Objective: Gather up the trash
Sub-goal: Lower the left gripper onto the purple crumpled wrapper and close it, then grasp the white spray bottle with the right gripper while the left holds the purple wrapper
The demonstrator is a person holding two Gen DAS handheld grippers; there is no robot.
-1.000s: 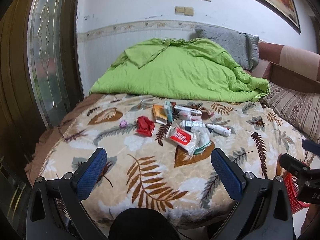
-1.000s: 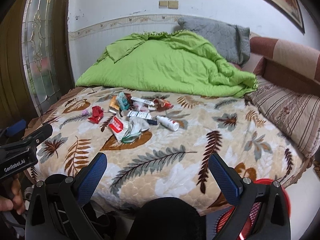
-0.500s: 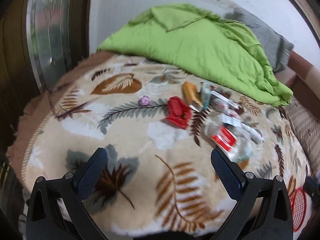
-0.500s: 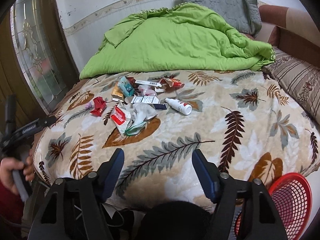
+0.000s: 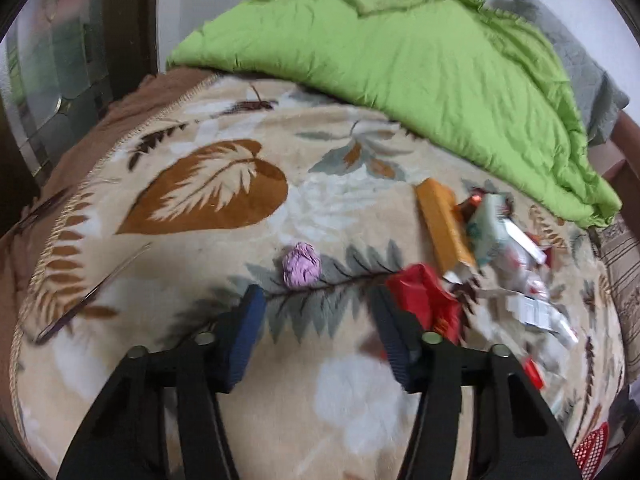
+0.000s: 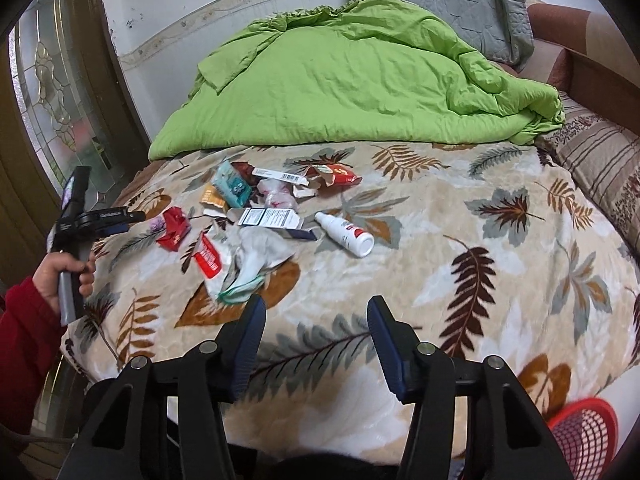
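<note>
Left claw (image 5: 318,334) hangs low over the bed (image 5: 352,400), its jaws half spread and closing with nothing between them yet. Hold off on the squeeze: bring the pads down astride one piece first, then pinch, so you do not snag the plush blanket. Across the bed, the main litter heap (image 5: 504,256) spreads from 1 to 3 o'clock of that claw. Next in size, the red wrapper (image 5: 424,296) sits just beside the right-hand pad at 2 o'clock. Smallest, the purple paper ball (image 5: 301,265) lies at 12 o'clock, just ahead of the tips, apart from them. Your right claw (image 6: 316,334) is likewise half spread, closing, empty, with the red basket (image 6: 584,432) at 4 o'clock.
</note>
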